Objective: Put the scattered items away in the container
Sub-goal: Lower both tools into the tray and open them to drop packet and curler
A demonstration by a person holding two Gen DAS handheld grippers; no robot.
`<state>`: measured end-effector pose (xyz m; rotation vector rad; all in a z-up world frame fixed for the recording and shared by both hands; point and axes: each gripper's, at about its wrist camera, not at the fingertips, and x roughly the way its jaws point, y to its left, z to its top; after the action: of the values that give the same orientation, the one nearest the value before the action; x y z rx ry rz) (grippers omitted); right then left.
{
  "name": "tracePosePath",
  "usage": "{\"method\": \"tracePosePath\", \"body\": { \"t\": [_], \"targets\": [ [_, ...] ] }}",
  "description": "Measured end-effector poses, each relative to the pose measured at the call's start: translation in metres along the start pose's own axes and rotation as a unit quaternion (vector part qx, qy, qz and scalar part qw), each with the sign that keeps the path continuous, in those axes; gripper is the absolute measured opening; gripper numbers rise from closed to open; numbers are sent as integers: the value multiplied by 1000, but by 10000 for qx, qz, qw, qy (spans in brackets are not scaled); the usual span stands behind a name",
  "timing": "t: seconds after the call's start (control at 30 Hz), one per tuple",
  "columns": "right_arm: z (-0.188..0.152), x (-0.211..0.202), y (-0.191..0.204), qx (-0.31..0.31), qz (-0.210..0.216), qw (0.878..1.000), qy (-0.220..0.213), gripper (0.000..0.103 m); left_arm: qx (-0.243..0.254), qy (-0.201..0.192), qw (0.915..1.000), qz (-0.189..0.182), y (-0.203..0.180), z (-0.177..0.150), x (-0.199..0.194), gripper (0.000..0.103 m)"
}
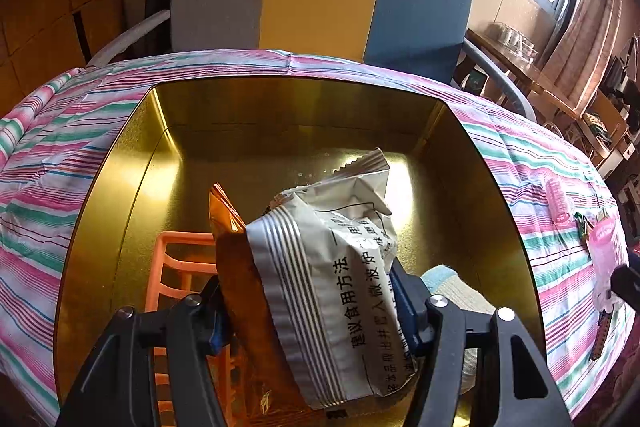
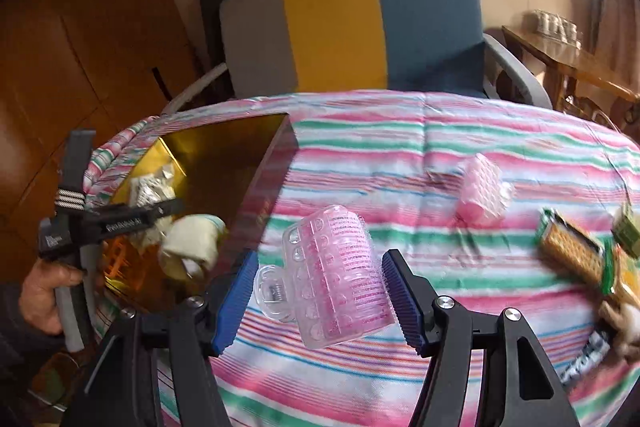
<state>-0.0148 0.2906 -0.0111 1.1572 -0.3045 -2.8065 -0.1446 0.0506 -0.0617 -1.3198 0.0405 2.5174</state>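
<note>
A gold tin (image 1: 120, 163) stands on the striped cloth; it shows at the left of the right wrist view (image 2: 224, 147). My left gripper (image 1: 308, 295) is shut on a white and brown snack packet (image 1: 332, 267) and holds it over the tin. An orange plastic rack (image 1: 176, 267) and a rolled sock (image 1: 452, 287) lie inside. My right gripper (image 2: 320, 291) is open around a clear pink hair roller clip (image 2: 332, 275); the pads stand on either side of it, with a gap on the left. A second pink roller (image 2: 484, 191) lies beyond.
Biscuit packets (image 2: 572, 251) and small items lie at the right of the cloth (image 2: 400, 147). A grey, yellow and blue chair (image 2: 360, 23) stands behind the table. The other hand-held gripper (image 2: 108, 223) shows over the tin.
</note>
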Motion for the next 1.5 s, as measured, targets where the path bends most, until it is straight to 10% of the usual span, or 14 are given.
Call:
{"method": "tracePosePath", "body": {
  "t": [0.23,0.63,1.5],
  "targets": [
    [57,54,73,-652,503,9966,54,65,-249,38,9997,-74,8,-1,0,64],
    [67,147,113,-920,192,9920,843,65,-297,86,9995,-60,11,0,1,68],
    [64,122,103,-314,386,9970,595,75,-285,-358,9984,-318,15,9,-30,82]
  ]
}}
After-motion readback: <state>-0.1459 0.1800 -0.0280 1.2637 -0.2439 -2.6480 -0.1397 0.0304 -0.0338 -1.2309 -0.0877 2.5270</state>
